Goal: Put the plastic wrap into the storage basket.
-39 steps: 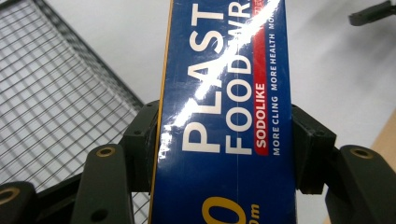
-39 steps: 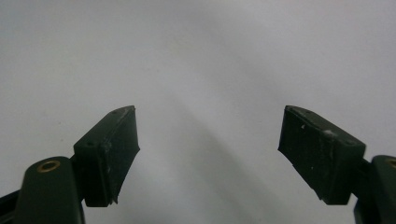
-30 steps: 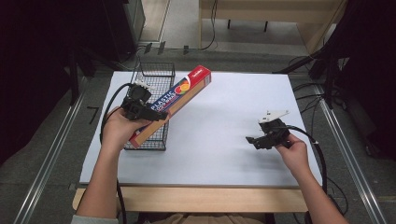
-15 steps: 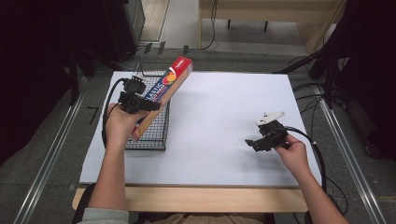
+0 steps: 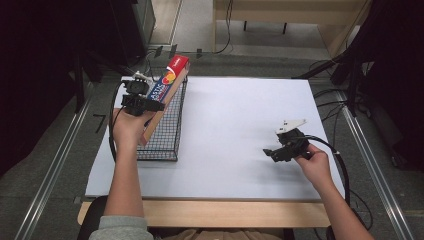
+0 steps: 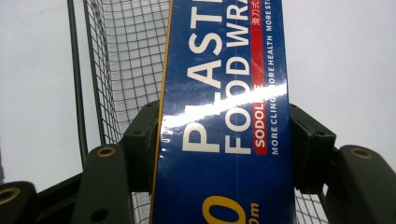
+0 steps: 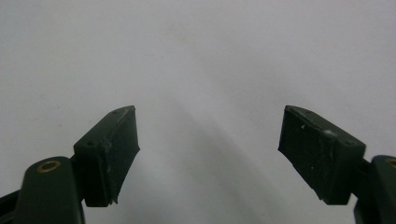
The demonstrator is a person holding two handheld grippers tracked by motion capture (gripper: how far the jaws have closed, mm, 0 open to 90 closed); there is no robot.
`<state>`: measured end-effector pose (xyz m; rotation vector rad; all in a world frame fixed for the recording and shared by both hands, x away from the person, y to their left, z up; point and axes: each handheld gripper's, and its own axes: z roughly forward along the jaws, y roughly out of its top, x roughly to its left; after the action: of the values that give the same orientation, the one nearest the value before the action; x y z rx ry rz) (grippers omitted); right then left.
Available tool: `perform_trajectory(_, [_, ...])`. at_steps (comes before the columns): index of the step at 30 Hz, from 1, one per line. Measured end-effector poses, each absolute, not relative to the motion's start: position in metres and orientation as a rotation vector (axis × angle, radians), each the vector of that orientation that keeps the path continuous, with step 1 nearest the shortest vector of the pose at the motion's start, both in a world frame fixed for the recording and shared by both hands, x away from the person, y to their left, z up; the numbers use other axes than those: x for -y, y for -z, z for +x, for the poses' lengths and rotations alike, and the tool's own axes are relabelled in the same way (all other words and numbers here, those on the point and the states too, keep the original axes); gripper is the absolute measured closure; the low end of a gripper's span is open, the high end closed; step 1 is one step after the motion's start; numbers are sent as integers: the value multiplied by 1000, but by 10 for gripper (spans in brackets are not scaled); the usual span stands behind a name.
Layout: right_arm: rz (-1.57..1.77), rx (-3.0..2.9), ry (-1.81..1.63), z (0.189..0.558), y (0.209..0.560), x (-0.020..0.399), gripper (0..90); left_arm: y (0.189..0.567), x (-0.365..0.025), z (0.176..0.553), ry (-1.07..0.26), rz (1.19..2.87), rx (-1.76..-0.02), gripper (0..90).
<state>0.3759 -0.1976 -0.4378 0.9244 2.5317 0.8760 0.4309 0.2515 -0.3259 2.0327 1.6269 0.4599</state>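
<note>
Gripping the food wrap box (image 5: 167,92), the left tool (image 5: 142,104) holds it over the wire basket (image 5: 167,132). Lowering looks next; the right tool (image 5: 272,152) idles wide

Food wrap box (image 6: 224,116) ends cut off; basket (image 6: 121,70) partly hidden behind it.

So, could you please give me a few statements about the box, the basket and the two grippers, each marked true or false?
1. The left gripper is shut on the plastic food wrap box. True.
2. The box lies flat on the table. False: it is held tilted over the wire basket.
3. The right gripper holds nothing. True.
4. The right gripper hangs over the basket. False: it is over bare table on the right.
</note>
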Motion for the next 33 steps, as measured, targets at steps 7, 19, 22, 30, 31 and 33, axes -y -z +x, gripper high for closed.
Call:
perform_trajectory(7, [926,-2532,-878,376,438,198,204,330,-248,442,-520,2032,-1737,395])
perform_trajectory(19, [916,-2523,-879,375,436,198,205,351,-242,445,-524,2004,-1772,395])
perform_trajectory(22, [922,-2522,-878,375,436,198,204,356,-240,447,-513,2020,-1787,394])
perform_trajectory(30, [919,-2526,-871,375,437,198,204,369,-236,450,-493,2028,-1817,394])
perform_trajectory(31, [919,-2526,-871,375,437,197,204,370,-235,450,-479,2026,-1811,394])
perform_trajectory(33, [914,-2526,-870,375,437,197,204,373,-233,450,-467,2026,-1817,394])
